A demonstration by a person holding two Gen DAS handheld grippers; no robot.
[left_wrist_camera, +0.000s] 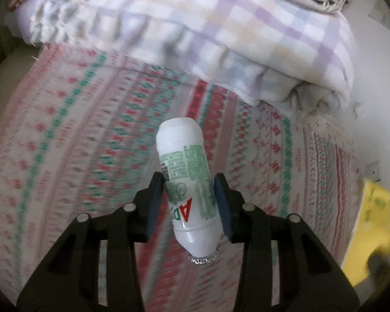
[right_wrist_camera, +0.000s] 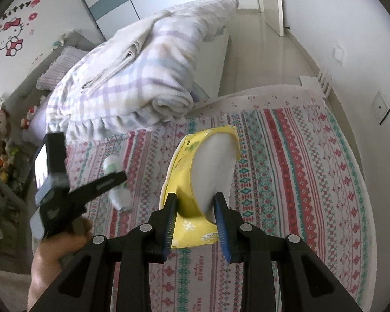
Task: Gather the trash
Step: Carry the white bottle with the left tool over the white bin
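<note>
Bottle (left_wrist_camera: 187,182) label only leftward

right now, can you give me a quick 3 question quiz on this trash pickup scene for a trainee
1. True or false: the left tool grips a white bottle.
2. What does the right tool hold? A) a yellow tissue pack B) a red cup C) a book
3. Fill in: the folded plaid blanket lies on the ____.

Key: 1 true; 2 A, the yellow tissue pack; 3 bed, on its patterned bedsheet.
</note>
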